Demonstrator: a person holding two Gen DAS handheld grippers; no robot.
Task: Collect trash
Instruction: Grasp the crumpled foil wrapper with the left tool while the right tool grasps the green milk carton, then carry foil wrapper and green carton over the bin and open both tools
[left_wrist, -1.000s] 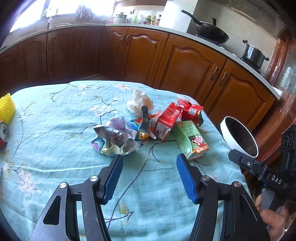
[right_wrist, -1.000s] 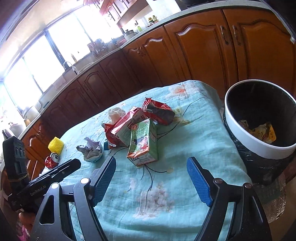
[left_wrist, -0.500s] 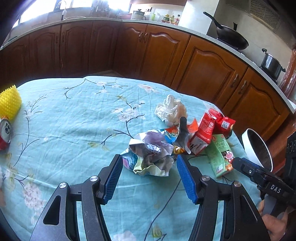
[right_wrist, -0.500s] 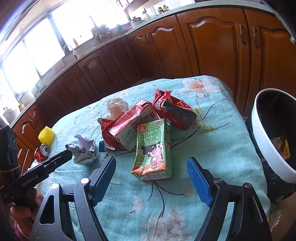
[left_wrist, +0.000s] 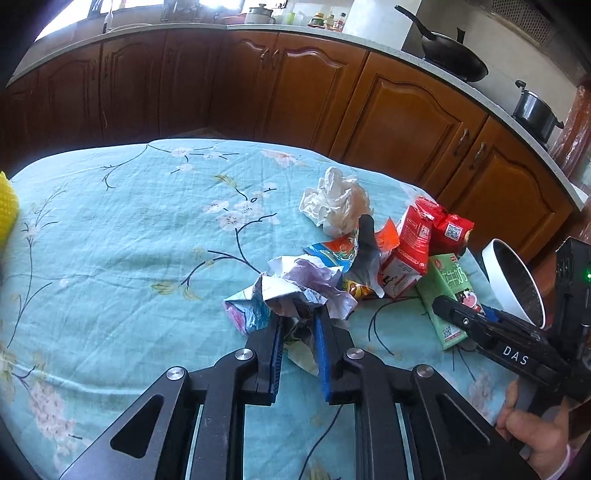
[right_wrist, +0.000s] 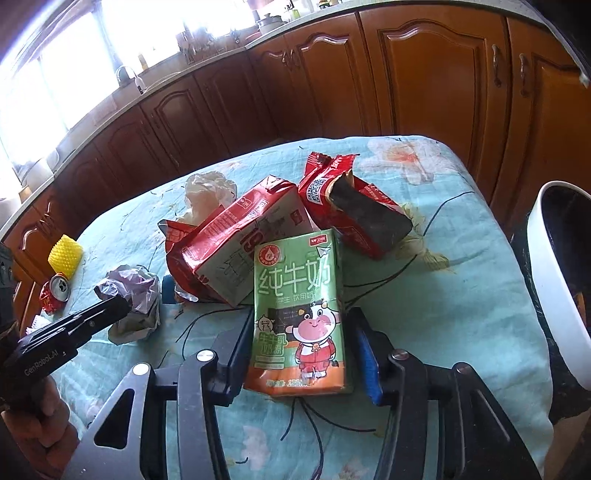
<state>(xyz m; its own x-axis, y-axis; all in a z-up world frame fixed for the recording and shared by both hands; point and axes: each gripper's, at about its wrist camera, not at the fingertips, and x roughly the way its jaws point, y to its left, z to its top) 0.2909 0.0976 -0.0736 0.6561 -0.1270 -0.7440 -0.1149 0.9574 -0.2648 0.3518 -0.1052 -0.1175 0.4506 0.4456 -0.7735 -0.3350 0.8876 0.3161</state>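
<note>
- Left gripper (left_wrist: 299, 328) fingers, just closing, pinch the crumpled wrapper (left_wrist: 295, 288) on the bench (left_wrist: 110, 240)
- Right gripper (right_wrist: 304, 347) fingers, just closing, flank the green milk carton (right_wrist: 299, 314); whether they press it I cannot tell
- White bin (right_wrist: 554, 288) at the bench's right edge

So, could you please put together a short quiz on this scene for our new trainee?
1. True or false: the green milk carton stands upright on the tablecloth.
2. Fill in: in the right wrist view, the white-rimmed bin sits off the table's ___ side.
3. Which item does the left gripper pinch? A) green milk carton B) crumpled wrapper C) white-rimmed bin

Key:
1. False. It lies flat between the jaws of the right gripper, which have just been closing.
2. Right.
3. B. Its jaws have just been closing too, and the pads press the wrapper.
</note>
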